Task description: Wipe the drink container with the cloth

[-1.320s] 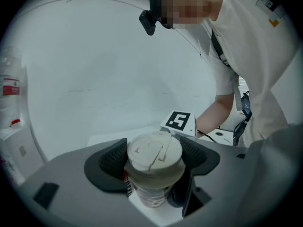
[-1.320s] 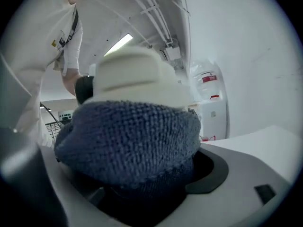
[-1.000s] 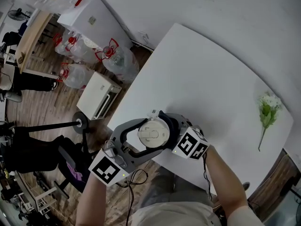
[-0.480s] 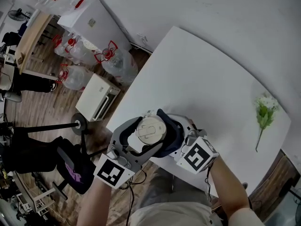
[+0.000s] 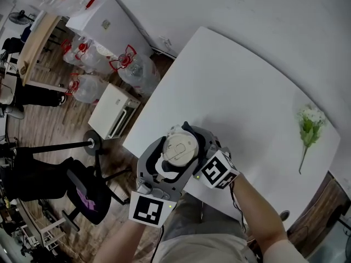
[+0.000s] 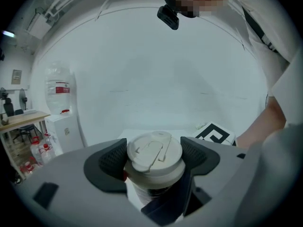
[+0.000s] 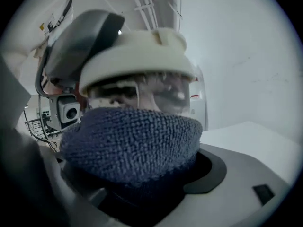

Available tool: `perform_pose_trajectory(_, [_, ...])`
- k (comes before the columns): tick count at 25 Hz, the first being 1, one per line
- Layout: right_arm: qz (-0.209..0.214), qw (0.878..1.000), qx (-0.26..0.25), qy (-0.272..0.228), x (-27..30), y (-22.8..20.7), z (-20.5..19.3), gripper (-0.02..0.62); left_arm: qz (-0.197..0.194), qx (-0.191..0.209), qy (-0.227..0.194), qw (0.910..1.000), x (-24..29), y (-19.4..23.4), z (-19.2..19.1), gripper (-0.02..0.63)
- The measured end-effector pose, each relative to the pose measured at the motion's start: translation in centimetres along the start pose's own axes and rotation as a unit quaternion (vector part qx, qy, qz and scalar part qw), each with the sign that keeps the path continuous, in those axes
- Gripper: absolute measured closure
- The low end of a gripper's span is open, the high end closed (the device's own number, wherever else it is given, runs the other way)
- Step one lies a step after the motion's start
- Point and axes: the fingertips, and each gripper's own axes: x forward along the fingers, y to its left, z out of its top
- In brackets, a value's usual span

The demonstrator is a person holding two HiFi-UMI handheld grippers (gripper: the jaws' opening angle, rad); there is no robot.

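A clear drink cup with a cream lid [image 5: 180, 149] stands near the front edge of the white table [image 5: 247, 86]. My left gripper [image 5: 176, 158] is shut on the cup just under the lid [image 6: 154, 150], one dark pad on each side. My right gripper [image 5: 198, 147] comes in from the right with a dark blue knitted cloth [image 7: 132, 141] bunched between its jaws. The cloth presses on the cup's clear wall [image 7: 158, 93] below the lid. The right jaws are opening slightly with the cloth filling the gap. In the left gripper view the cloth [image 6: 165, 205] shows low beside the cup.
A green and white flower sprig [image 5: 310, 126] lies at the table's far right. On the floor to the left stand water jugs [image 5: 131, 64], a white cabinet [image 5: 114, 111] and an office chair [image 5: 82, 196]. The table's edge runs just below the cup.
The left gripper has swung round the cup toward the person, its marker cube now lower and more central. The right gripper dipped and came back, rubbing the cloth along the cup's side.
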Motion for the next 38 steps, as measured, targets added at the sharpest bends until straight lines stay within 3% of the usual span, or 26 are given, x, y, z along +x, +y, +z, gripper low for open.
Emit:
perform_pose_trajectory(7, [-0.019,0.998,0.045,0.043,-0.3,-0.5,-2.6,0.179,0.032,-0.009,-0.001,0.9994,0.2,-0.1,-0.3,0.238])
perform_pose_trajectory(11, [-0.020,0.997,0.077,-0.006,-2.9,0.3,-0.7,0.187,0.032,-0.010,-0.002,0.9994,0.1,-0.1,-0.2,0.238])
perform_pose_trajectory(14, [-0.033,0.997,0.051,-0.047,-5.3,0.9,2.4,0.196,0.026,-0.007,-0.003,0.9996,0.2,-0.2,-0.2,0.238])
perform_pose_trajectory(17, [-0.042,0.998,0.004,-0.043,-6.4,1.3,4.4,0.199,0.023,-0.011,-0.001,0.9997,0.1,-0.2,-0.3,0.238])
perform_pose_trajectory(20, [-0.048,0.998,-0.012,-0.042,-5.8,1.2,4.6,0.198,0.019,-0.014,0.000,0.9997,0.1,0.1,-0.1,0.239])
perform_pose_trajectory(28, [-0.048,0.999,0.004,-0.018,-1.3,-0.1,1.1,0.186,0.004,0.002,-0.001,1.0000,0.0,-0.3,0.0,0.239])
perform_pose_trajectory(33, [-0.057,0.997,0.025,0.041,0.4,-0.5,-3.5,0.189,-0.004,0.008,0.002,1.0000,-0.1,-0.4,-0.2,0.238])
perform_pose_trajectory(38, [-0.066,0.994,0.040,0.083,0.8,-0.7,-5.2,0.193,-0.005,0.012,-0.002,0.9999,-0.2,-0.4,-0.3,0.238])
